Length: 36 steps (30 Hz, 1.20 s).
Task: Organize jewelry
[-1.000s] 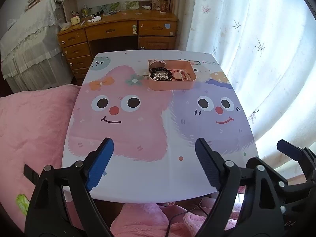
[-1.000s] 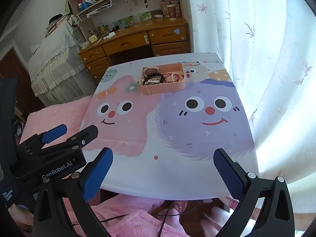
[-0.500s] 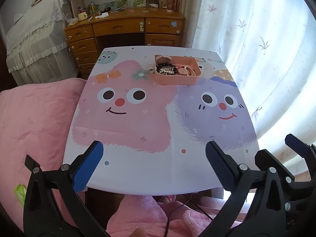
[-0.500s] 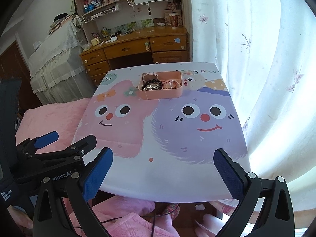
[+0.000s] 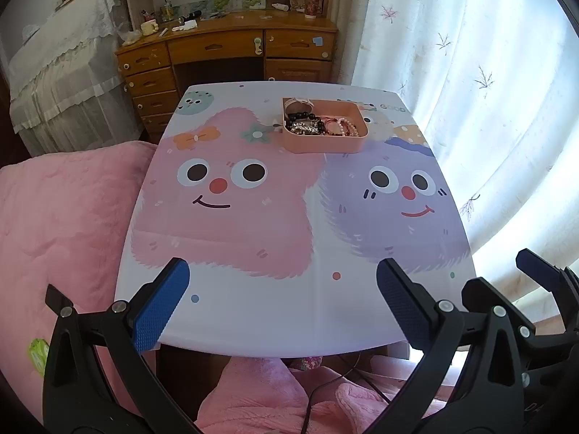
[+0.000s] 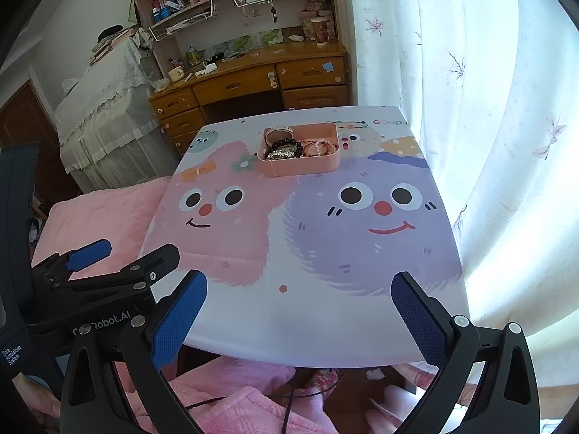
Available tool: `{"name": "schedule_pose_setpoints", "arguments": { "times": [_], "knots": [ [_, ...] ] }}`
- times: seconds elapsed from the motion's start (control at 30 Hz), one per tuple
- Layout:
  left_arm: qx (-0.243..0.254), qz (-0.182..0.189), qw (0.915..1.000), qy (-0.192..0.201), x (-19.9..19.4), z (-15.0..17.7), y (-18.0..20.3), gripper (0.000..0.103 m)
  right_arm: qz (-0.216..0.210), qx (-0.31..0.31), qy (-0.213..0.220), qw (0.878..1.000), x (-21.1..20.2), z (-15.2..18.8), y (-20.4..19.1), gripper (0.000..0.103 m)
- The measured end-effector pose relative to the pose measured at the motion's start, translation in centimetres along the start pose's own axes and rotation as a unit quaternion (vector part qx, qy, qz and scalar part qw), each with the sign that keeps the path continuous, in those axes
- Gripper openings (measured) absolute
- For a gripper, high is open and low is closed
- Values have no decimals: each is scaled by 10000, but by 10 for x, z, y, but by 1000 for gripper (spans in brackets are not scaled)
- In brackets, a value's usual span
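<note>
A pink tray (image 5: 322,144) stands at the far middle of the cartoon-print table (image 5: 289,318). It holds a black bead bracelet (image 5: 302,117), a sparkly piece (image 5: 304,128) and pink bead bracelets (image 5: 343,128), with a watch-like band at its back left corner. My left gripper (image 5: 281,267) hovers open over the table's near edge, nothing between its blue pads. My right gripper (image 6: 298,278) is also open and empty over the near edge; the tray (image 6: 300,168) lies far ahead of it. The two grippers sit side by side, the left gripper (image 6: 132,251) showing in the right wrist view.
A pink quilt (image 5: 61,217) borders the table on the left. White curtains (image 5: 488,90) hang close along the right edge. Behind the table stands a wooden desk with drawers (image 5: 231,50), and a lace-covered bed (image 5: 61,72) beyond. A black cable (image 5: 325,383) runs under the near edge.
The left gripper's jaws have spread wider apart. Both views tipped up slightly, so the tray sits a little farther up. Nothing on the table moved.
</note>
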State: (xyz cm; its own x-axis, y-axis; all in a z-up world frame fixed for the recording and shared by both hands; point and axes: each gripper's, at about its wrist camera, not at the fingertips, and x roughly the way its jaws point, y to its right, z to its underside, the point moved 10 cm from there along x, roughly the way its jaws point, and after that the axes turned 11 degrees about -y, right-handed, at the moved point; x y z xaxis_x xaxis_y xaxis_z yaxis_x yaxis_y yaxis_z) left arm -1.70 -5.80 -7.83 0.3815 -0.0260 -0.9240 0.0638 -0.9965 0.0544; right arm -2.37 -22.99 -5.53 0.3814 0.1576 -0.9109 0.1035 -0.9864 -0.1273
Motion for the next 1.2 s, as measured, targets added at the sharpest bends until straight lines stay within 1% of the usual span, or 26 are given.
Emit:
{"name": "schedule_pose_setpoints", "arguments": {
  "times": [0.4,0.67,1.2],
  "knots": [
    [157,-65,9999,-30,4,-6,6,103,25,157,-29,9999,2,0,8,103],
    [178,-102,9998,-25,4,-10,6,103,95,136,-3,9999,1,-1,12,103],
    [278,-158,9993,-186,17,-11,14,103,132,320,-186,9992,11,-3,20,103]
  ]
}}
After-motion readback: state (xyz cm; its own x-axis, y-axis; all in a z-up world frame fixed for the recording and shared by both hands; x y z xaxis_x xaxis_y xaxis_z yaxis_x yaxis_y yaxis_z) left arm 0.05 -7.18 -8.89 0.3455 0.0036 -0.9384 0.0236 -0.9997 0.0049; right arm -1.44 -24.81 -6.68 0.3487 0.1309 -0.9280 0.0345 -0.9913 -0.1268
